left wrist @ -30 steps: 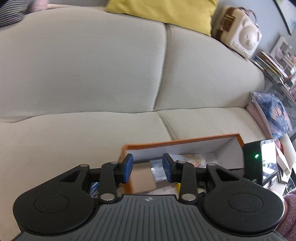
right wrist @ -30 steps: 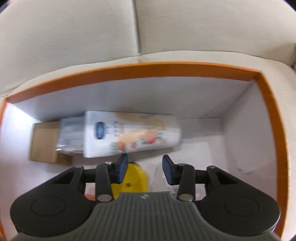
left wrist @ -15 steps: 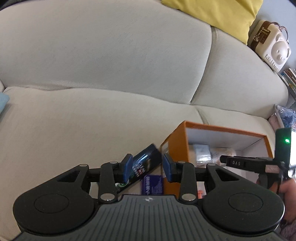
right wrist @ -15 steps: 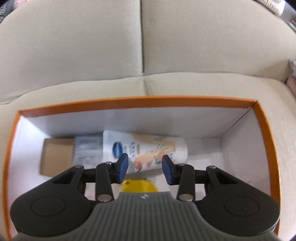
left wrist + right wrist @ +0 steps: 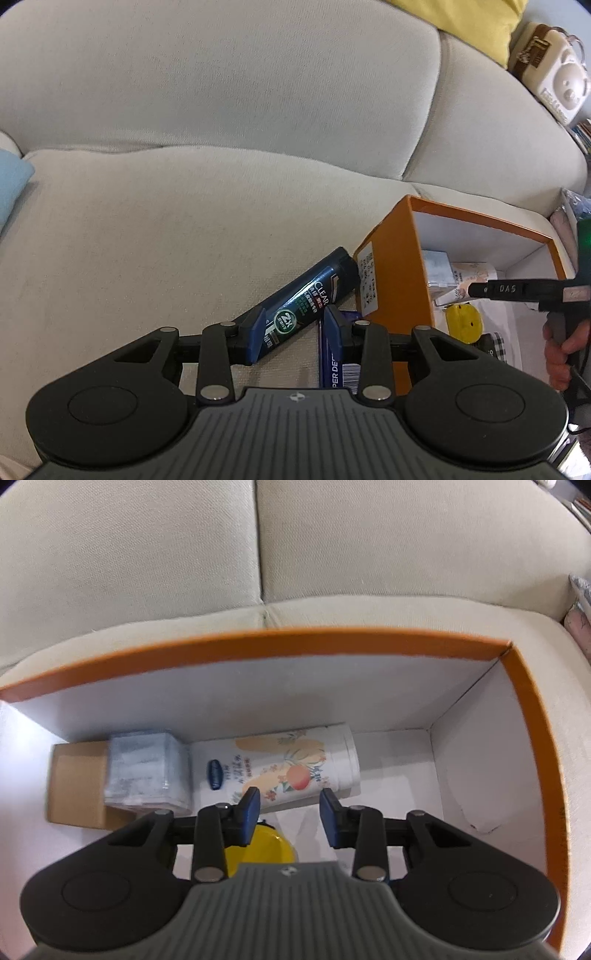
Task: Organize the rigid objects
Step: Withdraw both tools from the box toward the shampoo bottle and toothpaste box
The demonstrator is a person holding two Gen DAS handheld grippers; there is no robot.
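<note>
Both grippers stand open, holding nothing. The left gripper [image 5: 293, 334] hangs over the dark shampoo bottle [image 5: 306, 295]. The right gripper [image 5: 290, 814] hangs inside the orange box [image 5: 532, 716].

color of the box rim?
Orange rim on the box, white inside; clearest in the right wrist view.

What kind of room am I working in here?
Most likely a home living room: a beige fabric sofa carries the open orange cardboard box, with a yellow cushion and a cream bear-shaped bag behind.
</note>
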